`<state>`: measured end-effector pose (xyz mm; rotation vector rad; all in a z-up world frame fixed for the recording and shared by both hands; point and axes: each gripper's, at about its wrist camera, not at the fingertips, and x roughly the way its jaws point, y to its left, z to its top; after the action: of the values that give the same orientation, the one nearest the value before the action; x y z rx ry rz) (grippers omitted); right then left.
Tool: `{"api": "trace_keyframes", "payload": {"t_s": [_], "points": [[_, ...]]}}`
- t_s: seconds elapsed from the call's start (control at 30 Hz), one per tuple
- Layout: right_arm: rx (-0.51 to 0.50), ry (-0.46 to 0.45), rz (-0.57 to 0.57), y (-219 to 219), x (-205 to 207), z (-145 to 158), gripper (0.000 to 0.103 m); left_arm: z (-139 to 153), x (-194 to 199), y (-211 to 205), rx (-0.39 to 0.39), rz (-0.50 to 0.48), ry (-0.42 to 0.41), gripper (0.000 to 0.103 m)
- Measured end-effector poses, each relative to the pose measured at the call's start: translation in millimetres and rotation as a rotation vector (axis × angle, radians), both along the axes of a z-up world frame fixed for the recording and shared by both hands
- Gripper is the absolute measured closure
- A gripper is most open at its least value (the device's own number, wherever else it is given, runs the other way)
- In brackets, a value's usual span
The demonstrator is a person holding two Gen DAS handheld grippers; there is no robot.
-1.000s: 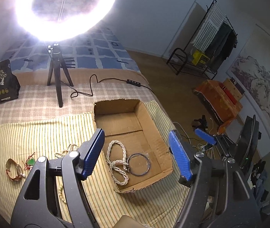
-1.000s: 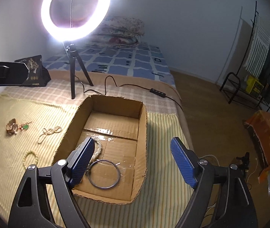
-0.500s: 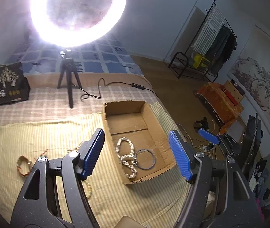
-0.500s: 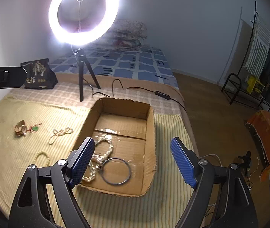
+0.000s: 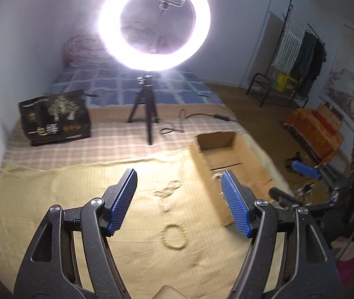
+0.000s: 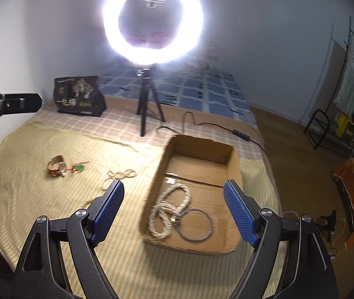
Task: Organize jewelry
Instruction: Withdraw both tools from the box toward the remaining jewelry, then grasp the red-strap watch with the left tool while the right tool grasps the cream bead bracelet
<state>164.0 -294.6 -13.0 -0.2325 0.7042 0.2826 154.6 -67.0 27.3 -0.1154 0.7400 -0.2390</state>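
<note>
A cardboard box (image 6: 234,164) lies on the yellow striped cloth (image 6: 27,199); it also shows in the left wrist view (image 5: 202,159). Inside it lie a white bead necklace (image 6: 169,209) and a dark metal bangle (image 6: 197,224). On the cloth lie a beaded bracelet (image 5: 174,236), a bead strand (image 5: 167,191) (image 6: 121,174), a brown watch (image 6: 56,165) and a green pendant (image 6: 80,167). My left gripper (image 5: 179,201) is open and empty above the strand and bracelet. My right gripper (image 6: 173,211) is open and empty above the box's near left corner.
A lit ring light on a black tripod (image 5: 147,114) stands behind the cloth, its cable (image 6: 226,127) running right. A black bag (image 5: 55,117) sits at the back left. The bed edge drops to the floor on the right, with clutter (image 5: 314,134) there.
Both grippers have swung left. The left one moved from over the box to over the loose beads on the cloth. Both stay open and empty.
</note>
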Motion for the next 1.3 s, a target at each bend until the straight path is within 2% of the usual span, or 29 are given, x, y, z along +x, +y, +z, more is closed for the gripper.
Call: {"api": "trace_keyframes", "payload": {"t_s": [0.13,0.27,0.4,0.47,0.5,0.6,0.63,0.7,0.77,0.83,0.97,1.17,1.2,1.3], "points": [[-0.001,-0.005,0.060,26.0,-7.5,-7.2,0.021,-15.0,-6.7,25.8,0.039,0.032,0.006,0.031],[-0.043,-0.014,0.142,55.1,-16.7,-20.9,0.021,-34.9,-8.2,50.3,0.070,0.049,0.040,0.031],[-0.064,0.040,0.194,76.7,-18.4,-38.8,0.021,-55.4,-4.5,74.0,0.060,0.061,0.094,0.031],[-0.053,0.100,0.215,82.6,-14.5,-49.0,0.021,-63.8,-0.4,83.6,0.047,0.068,0.123,0.041],[-0.050,0.125,0.219,84.7,-13.2,-53.6,0.021,-69.4,2.6,89.6,0.038,0.077,0.146,0.049],[-0.053,0.184,0.213,89.7,-6.5,-66.1,0.022,-90.4,14.2,111.4,-0.010,0.120,0.220,0.057],[-0.049,0.203,0.208,90.2,-3.3,-69.5,0.022,-96.6,16.6,116.4,-0.020,0.134,0.241,0.063],[-0.025,0.247,0.202,90.0,4.7,-75.4,0.025,-110.3,23.9,126.2,-0.039,0.164,0.283,0.068],[0.011,0.307,0.196,89.7,13.8,-83.5,0.036,-127.9,32.5,136.7,-0.071,0.193,0.337,0.072],[0.032,0.351,0.186,91.2,20.5,-91.4,0.048,-143.3,38.1,144.3,-0.110,0.215,0.389,0.081],[0.052,0.436,0.183,99.3,33.1,-109.1,0.063,-161.5,46.0,144.6,-0.137,0.220,0.442,0.082],[0.126,0.573,0.137,101.9,54.5,-135.7,0.076,-172.8,57.9,142.5,-0.160,0.228,0.476,0.082],[0.141,0.591,0.129,101.7,57.1,-139.4,0.077,-175.6,59.4,142.4,-0.166,0.231,0.485,0.086],[0.124,0.605,0.117,104.1,60.0,-145.8,0.079,-180.2,63.1,142.2,-0.166,0.235,0.498,0.088]]}}
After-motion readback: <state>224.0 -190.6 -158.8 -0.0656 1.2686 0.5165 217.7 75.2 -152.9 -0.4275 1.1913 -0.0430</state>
